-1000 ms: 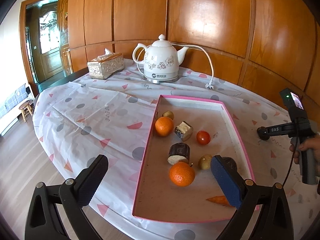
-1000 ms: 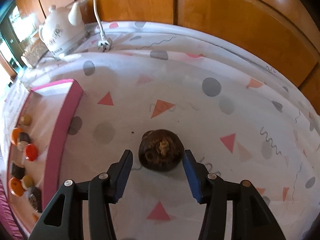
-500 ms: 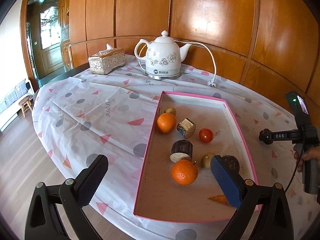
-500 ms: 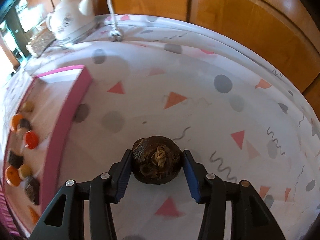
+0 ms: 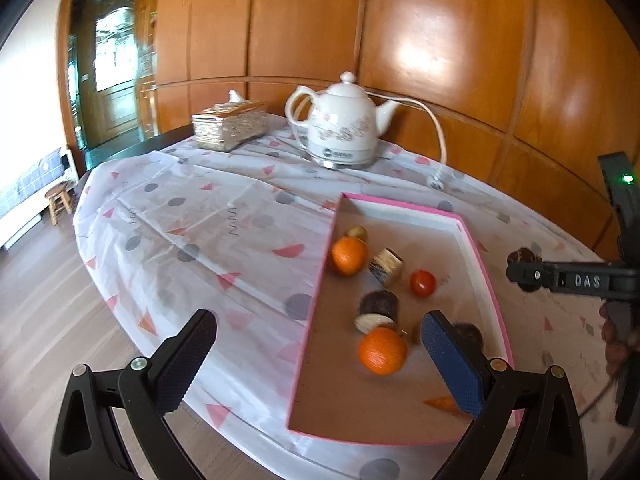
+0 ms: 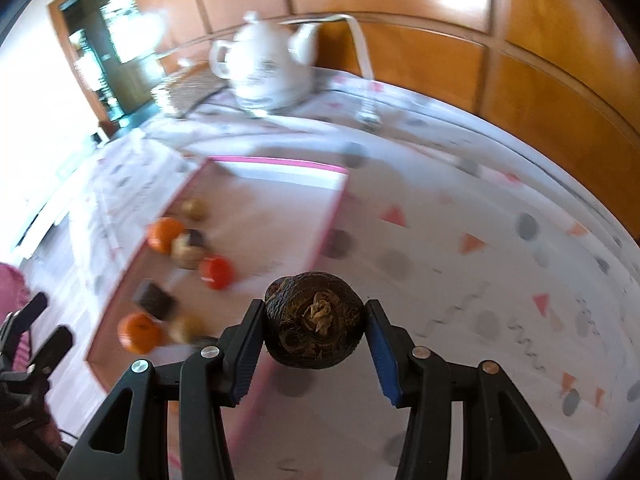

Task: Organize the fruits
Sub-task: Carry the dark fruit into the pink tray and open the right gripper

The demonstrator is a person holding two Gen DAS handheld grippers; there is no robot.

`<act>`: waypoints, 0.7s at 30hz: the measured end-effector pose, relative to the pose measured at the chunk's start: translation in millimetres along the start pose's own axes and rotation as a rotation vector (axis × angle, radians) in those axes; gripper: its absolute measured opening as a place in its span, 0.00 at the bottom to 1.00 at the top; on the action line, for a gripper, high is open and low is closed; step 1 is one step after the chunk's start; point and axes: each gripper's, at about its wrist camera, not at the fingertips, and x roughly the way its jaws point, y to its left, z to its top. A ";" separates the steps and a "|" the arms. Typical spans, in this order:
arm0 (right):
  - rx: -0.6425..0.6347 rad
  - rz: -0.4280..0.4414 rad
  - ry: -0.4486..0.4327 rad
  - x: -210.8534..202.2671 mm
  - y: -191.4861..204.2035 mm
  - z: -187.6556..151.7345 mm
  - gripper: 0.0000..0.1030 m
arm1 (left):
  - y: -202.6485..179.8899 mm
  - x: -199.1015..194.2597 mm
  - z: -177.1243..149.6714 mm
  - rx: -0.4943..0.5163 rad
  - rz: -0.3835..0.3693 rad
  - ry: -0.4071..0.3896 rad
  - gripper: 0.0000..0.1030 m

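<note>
My right gripper (image 6: 314,338) is shut on a dark brown round fruit (image 6: 315,332) and holds it in the air above the right edge of the pink-rimmed tray (image 6: 332,216). The same fruit (image 5: 524,257) shows at the right gripper's tip in the left wrist view. The tray (image 5: 486,280) holds two oranges (image 5: 383,351), a red tomato (image 5: 423,283), cut dark pieces (image 5: 378,308), small brownish fruits (image 5: 357,233) and a carrot tip (image 5: 440,403). My left gripper (image 5: 316,360) is open and empty, low over the tray's near left edge.
A white teapot (image 5: 344,128) with a cord and plug stands at the back of the table. A tissue box (image 5: 229,125) sits to its left. Wood panelling runs behind the table. The table's edge and the floor lie to the left.
My right gripper closed on the dark fruit, lifted it off the cloth and swung it left toward the tray. My left gripper drew back a little and stayed open.
</note>
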 end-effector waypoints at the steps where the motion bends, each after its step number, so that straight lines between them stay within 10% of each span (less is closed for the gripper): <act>1: -0.008 0.010 0.000 0.4 4.8 1.5 0.49 | 4.2 0.5 1.8 -0.011 0.007 -0.002 1.00; 21: -0.002 0.003 0.019 28.4 39.0 -5.1 0.51 | 2.2 0.4 7.2 0.015 0.066 -0.021 1.00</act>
